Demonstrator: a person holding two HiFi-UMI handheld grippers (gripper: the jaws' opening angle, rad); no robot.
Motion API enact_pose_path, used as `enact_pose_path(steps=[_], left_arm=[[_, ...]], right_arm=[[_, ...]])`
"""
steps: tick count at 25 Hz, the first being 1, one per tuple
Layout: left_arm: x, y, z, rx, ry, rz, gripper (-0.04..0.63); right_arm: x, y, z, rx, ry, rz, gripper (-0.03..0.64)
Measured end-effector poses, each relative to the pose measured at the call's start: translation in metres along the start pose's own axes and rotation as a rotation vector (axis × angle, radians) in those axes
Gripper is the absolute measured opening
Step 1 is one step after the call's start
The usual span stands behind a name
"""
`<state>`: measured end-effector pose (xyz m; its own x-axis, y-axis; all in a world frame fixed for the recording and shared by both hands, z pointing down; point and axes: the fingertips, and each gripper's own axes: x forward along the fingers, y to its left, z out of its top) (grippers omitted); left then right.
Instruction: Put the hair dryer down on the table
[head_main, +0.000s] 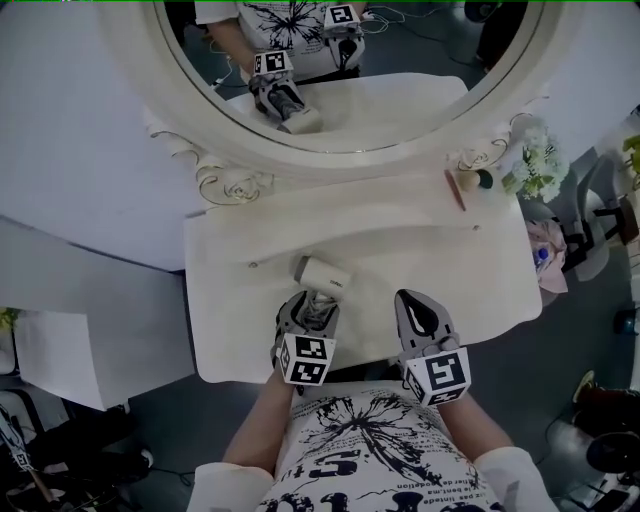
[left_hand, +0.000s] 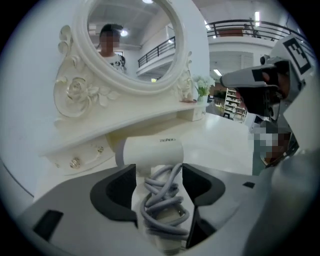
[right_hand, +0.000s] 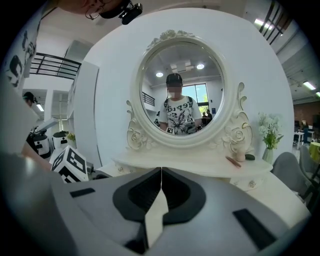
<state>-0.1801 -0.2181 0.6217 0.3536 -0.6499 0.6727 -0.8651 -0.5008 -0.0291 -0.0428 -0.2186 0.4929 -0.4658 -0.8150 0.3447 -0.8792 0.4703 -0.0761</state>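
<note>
The white hair dryer (head_main: 322, 272) lies on the cream dressing table (head_main: 450, 260), barrel toward the mirror. Its handle, wrapped in grey cord (left_hand: 162, 197), sits between the jaws of my left gripper (head_main: 308, 306). In the left gripper view the dryer's barrel (left_hand: 150, 150) rests on the tabletop just past my left gripper (left_hand: 159, 172); the jaws stand wide on either side of the handle and do not visibly squeeze it. My right gripper (head_main: 420, 305) hovers over the table's front edge to the right, shut and empty (right_hand: 161, 172).
An oval mirror (head_main: 400, 90) in a carved frame stands behind the table. On its shelf at the right lie a reddish stick (head_main: 455, 188) and a small dark item, with white flowers (head_main: 535, 165) beyond. Dark floor surrounds the table.
</note>
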Motion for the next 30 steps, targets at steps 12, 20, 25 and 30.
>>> enact_pose_path(steps=[12, 20, 25, 30], left_arm=[[-0.110, 0.015, 0.102, -0.124, -0.414, 0.045, 0.036], [-0.165, 0.017, 0.134, -0.061, -0.551, 0.062, 0.021], [-0.193, 0.028, 0.143, -0.050, -0.618, 0.084, 0.021], [-0.202, 0.032, 0.143, -0.022, -0.629, 0.120, 0.021]], right_arm=[[-0.030, 0.007, 0.042, -0.008, -0.116, -0.002, 0.018], [-0.043, 0.021, 0.065, -0.071, -0.181, 0.019, 0.018], [-0.045, 0.034, 0.073, -0.083, -0.202, 0.047, 0.018], [-0.043, 0.045, 0.077, -0.103, -0.205, 0.088, 0.018]])
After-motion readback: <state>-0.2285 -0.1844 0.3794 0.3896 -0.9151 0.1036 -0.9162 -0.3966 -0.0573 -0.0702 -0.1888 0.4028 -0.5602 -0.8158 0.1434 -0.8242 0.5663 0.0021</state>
